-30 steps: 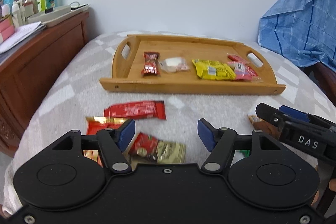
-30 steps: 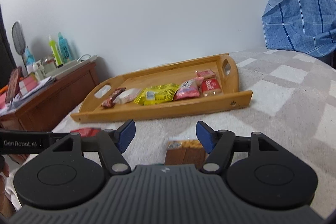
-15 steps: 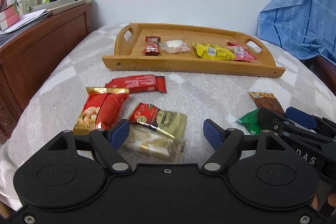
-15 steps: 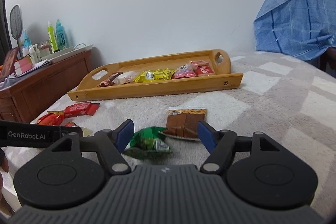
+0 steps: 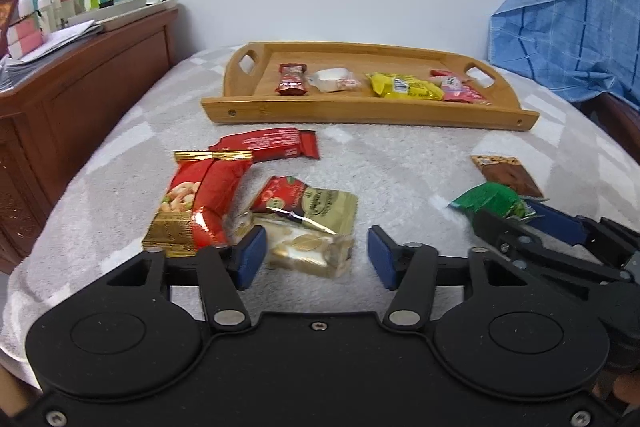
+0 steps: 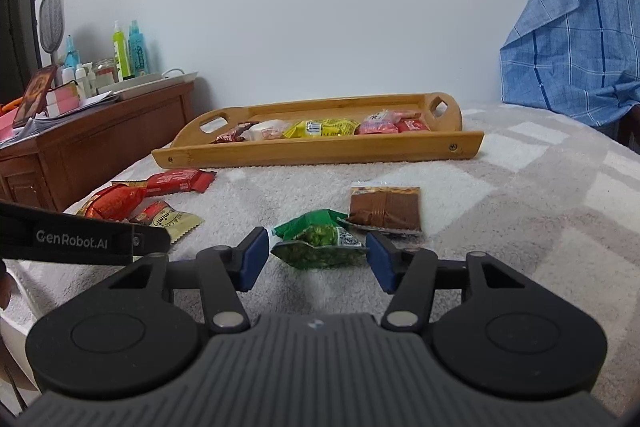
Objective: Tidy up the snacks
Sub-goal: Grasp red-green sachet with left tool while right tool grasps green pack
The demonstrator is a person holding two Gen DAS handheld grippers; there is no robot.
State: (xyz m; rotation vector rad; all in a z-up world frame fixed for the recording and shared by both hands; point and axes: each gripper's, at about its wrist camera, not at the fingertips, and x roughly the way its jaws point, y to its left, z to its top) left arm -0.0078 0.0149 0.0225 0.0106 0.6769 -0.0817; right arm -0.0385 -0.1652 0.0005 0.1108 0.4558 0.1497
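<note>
while the left gripper (image 5: 316, 257) closes around a gold packet (image 5: 310, 247) without touching it, the right gripper (image 6: 316, 259) closes around a green packet (image 6: 320, 245), pads not visibly pressing. open blanket (image 5: 400, 163) separates both from the wooden tray's (image 5: 360, 113) near rim. five snacks sit inside.

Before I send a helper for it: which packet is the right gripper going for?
On the grey blanket, in front of the wooden tray, loose snacks lie. It is the crumpled green packet, beside the flat brown packet, and the only green one.
</note>
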